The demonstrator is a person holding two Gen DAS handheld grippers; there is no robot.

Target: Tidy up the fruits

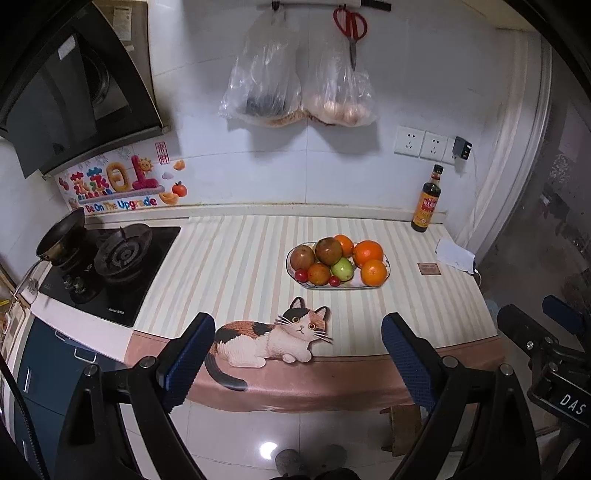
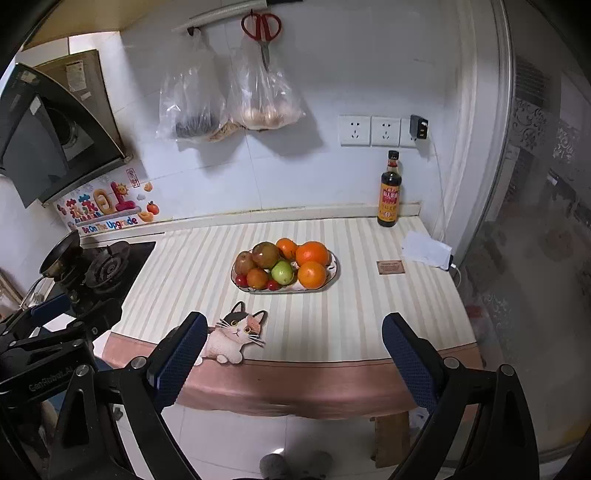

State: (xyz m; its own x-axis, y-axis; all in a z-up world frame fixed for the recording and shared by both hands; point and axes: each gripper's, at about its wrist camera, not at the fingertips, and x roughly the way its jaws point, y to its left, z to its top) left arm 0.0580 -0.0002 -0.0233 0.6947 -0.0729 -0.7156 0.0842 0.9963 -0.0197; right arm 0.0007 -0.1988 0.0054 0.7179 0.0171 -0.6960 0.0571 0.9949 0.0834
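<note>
1. Fruit plate (image 1: 386, 263) (image 2: 334, 271) sits mid-counter on the striped counter cover (image 1: 229, 266) (image 2: 332, 314), well ahead of both grippers.
2. Plate holds oranges (image 1: 368, 253) (image 2: 312, 253), a green fruit (image 1: 342, 268) (image 2: 282, 272), two brownish round fruits (image 1: 302, 257) (image 2: 244, 261), type hard to tell, and cherry tomatoes (image 1: 301, 274) (image 2: 241, 280). Rear orange mostly hidden behind the pile.
3. Left gripper (image 1: 298, 334): jaws spread wide, nothing between them, hovering off the near counter edge above the floor.
4. Right gripper (image 2: 294, 334): also spread wide, holding nothing, same near-edge position. Its body shows at the right border of the left wrist view, cut off.
5. Cat-shaped mat (image 1: 273, 338) (image 2: 236, 338) lies at the near edge; in the right wrist view its body is hidden behind the left finger.
6. Soy sauce bottle (image 1: 426, 199) (image 2: 389, 190) stands upright at the back right corner by the wall sockets (image 1: 421, 142) (image 2: 369, 131).
7. Gas stove (image 1: 110, 266) (image 2: 99, 269) on the left, with a small pan (image 1: 61, 236) (image 2: 61, 253) on the far burner.
8. Red scissors (image 1: 351, 27) (image 2: 262, 31) and two plastic bags (image 1: 295, 85) (image 2: 229, 99) hang on the wall; bag contents unclear.
9. Small brown card (image 1: 428, 268) (image 2: 390, 266) and white folded item (image 1: 455, 254) (image 2: 426, 248) lie right of the plate; print unreadable.
</note>
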